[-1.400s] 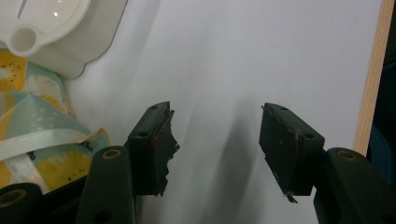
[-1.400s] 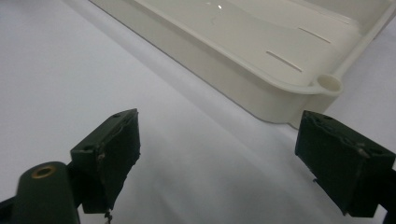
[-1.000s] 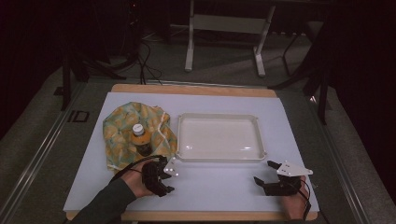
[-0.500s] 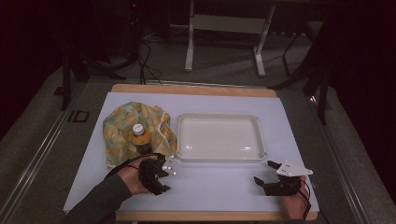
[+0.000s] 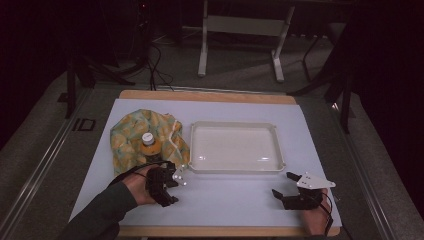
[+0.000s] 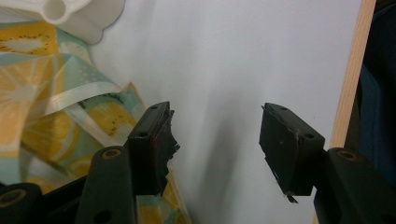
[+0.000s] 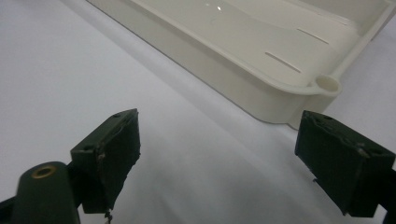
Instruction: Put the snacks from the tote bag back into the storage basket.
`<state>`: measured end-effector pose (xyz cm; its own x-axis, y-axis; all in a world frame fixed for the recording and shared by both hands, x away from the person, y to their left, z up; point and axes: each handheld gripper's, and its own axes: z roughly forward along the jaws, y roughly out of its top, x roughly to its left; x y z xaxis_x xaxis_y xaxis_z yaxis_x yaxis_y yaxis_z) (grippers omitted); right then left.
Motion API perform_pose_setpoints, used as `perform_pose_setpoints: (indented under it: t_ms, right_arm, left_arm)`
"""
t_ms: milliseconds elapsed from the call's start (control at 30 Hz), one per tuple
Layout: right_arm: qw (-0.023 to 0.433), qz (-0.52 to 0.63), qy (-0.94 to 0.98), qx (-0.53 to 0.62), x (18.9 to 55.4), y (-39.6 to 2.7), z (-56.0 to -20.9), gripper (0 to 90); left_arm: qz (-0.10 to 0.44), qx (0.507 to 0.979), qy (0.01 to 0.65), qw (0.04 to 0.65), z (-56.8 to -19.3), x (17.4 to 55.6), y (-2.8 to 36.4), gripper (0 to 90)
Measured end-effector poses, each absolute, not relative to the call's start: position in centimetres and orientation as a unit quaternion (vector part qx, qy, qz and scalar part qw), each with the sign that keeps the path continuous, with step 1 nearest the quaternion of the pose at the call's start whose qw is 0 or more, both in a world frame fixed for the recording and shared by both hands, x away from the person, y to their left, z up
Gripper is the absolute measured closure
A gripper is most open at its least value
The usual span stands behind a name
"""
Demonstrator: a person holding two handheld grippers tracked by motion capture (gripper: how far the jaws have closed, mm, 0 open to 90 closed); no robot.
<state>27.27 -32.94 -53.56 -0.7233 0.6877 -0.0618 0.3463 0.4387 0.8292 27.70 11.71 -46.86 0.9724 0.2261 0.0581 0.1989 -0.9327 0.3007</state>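
A lemon-print cloth (image 5: 135,140) lies bunched at the left of the white table, with an orange bottle (image 5: 149,148) with a white cap standing upright in its folds. A white tray (image 5: 234,147) sits empty at the middle. My left gripper (image 5: 167,184) hovers just in front of the cloth's near edge, open, nothing between its jaws. In the left gripper view the cloth (image 6: 51,107) lies beside the left fingertip (image 6: 152,140) and the tray's corner (image 6: 81,16) shows at the top. My right gripper (image 5: 287,190) stands open near the front right; its view faces the tray's corner (image 7: 299,88).
The table's wooden front edge (image 5: 225,231) runs close behind both hands. Bare white surface (image 5: 225,192) lies between the two grippers. Beyond the table are a dark floor, cables and a metal stand (image 5: 240,30).
The left hand and gripper have shifted slightly left and toward the cloth's near edge. The right gripper has stayed put.
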Motion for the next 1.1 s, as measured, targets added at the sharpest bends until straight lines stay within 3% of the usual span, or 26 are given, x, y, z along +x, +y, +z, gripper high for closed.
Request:
perform_pose_setpoints:
  t_ms: [1100]
  right_arm:
    - [0.202, 0.431, 0.823, 0.312, 27.1, -33.0, -53.5, 13.9]
  left_arm:
    - [0.046, 0.988, 0.100, 0.109, -43.5, 29.3, 13.0, 46.3]
